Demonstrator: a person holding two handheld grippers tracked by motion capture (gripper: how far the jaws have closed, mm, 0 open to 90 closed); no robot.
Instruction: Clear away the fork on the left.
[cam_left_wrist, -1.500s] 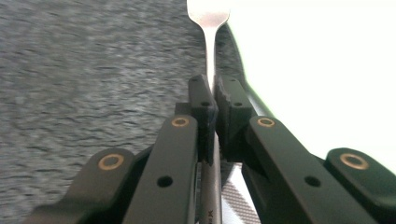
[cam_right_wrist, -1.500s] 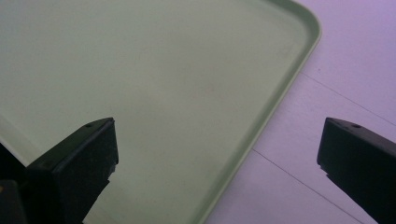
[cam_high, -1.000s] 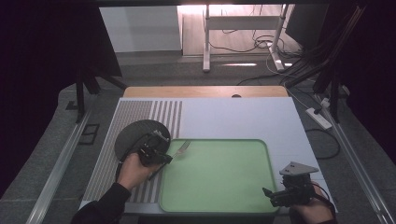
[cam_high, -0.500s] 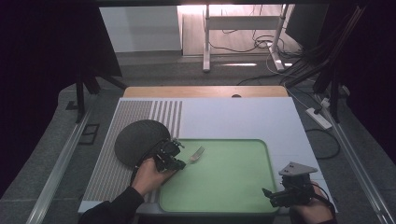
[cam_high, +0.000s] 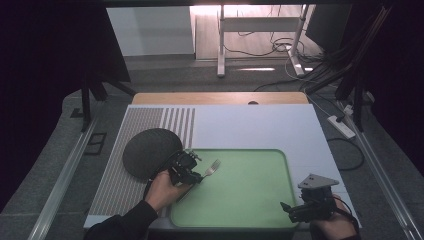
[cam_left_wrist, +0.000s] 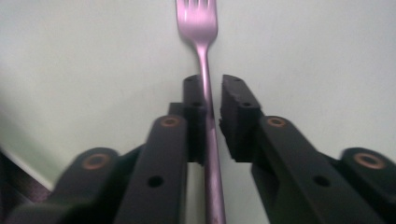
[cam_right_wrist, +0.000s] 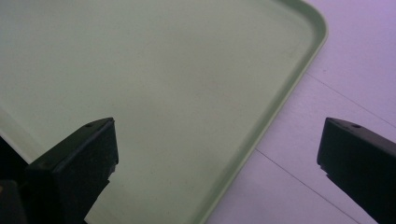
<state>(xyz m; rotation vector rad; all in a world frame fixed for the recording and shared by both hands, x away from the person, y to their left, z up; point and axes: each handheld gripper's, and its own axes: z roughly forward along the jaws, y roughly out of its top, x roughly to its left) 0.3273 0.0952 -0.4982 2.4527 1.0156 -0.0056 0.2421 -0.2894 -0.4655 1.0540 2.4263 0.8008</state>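
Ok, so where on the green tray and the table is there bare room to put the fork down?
Most of the green tray is bare, from the fork across to its right rim and down to the right tool. The white board behind the tray, right of the dark round mat, is bare too. It is crowded at the tray's near left corner, around the left tool.

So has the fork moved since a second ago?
Yes. The fork, held in the left gripper, has shifted right, away from the dark round mat; it now sits over the green tray.
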